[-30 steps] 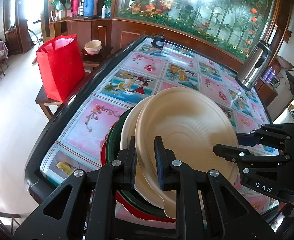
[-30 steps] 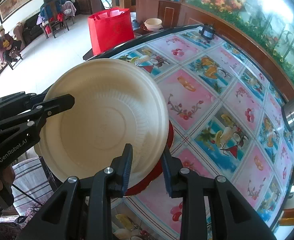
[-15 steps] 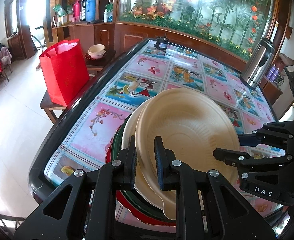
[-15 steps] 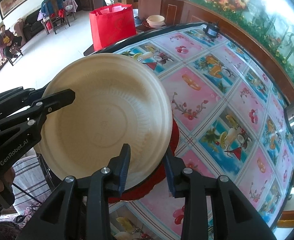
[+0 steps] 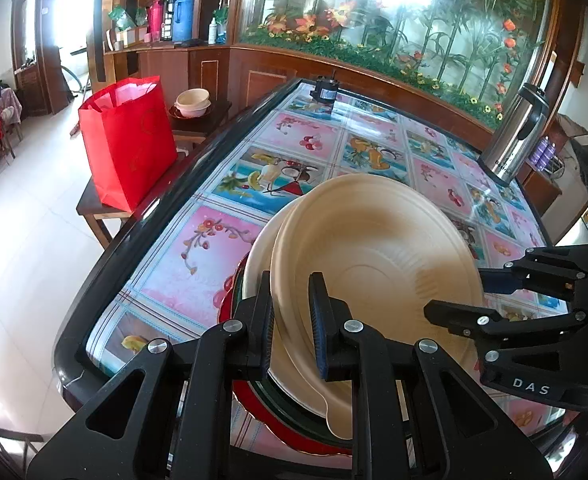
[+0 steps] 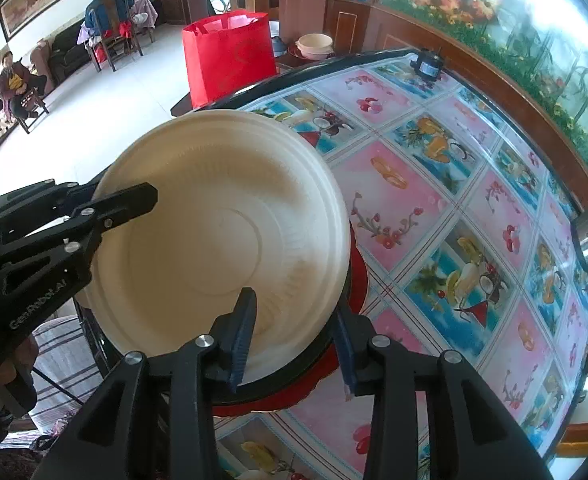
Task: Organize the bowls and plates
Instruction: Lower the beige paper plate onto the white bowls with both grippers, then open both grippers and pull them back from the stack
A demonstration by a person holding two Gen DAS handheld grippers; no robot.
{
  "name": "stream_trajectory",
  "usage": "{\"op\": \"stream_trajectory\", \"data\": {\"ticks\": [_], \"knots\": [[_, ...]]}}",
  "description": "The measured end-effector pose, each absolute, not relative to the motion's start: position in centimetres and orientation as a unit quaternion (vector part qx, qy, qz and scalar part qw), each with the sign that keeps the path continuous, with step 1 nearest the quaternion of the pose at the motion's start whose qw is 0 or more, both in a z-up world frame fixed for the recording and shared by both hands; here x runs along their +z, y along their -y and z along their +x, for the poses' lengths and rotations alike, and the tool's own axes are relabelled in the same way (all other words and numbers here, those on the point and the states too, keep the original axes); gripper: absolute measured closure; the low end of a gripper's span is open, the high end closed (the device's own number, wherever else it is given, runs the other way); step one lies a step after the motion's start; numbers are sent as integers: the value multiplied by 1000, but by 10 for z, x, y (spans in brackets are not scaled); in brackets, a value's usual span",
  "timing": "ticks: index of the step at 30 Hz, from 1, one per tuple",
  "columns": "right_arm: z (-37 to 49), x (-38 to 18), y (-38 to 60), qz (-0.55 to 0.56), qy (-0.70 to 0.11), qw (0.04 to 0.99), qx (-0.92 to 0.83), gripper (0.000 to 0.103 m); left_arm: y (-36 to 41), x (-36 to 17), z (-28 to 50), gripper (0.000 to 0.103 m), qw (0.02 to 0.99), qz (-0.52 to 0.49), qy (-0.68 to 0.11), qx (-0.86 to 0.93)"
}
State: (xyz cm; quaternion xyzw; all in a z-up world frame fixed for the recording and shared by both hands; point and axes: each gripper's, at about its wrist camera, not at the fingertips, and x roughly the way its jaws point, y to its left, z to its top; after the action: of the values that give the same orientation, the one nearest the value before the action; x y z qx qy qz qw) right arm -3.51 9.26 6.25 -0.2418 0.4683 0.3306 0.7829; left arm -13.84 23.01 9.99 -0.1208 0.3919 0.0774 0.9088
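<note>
- Left wrist view: left gripper (image 5: 292,320) clamps rim of top cream paper plate (image 5: 373,264), nested in second cream plate (image 5: 260,256)
- Right gripper (image 6: 294,336) fingers spread wide around that rim, not pinching
- Dark green plate (image 6: 294,378) and red plate (image 6: 359,276) underneath

A cream plate (image 5: 373,264) tilts above a second cream plate (image 5: 260,256) stacked on green and red plates (image 6: 357,276) at the table's near edge.
</note>
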Motion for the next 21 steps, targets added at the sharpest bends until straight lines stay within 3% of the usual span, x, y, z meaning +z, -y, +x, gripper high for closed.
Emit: {"op": "stream_trajectory", "data": {"ticks": [13, 21], "knots": [[-35, 66, -76, -215, -474, 786, 335, 64, -213, 101, -142, 87, 915, -98, -384, 80], [-38, 73, -66, -180, -465, 797, 341, 55, -210, 110, -151, 84, 921, -111, -367, 75]]}}
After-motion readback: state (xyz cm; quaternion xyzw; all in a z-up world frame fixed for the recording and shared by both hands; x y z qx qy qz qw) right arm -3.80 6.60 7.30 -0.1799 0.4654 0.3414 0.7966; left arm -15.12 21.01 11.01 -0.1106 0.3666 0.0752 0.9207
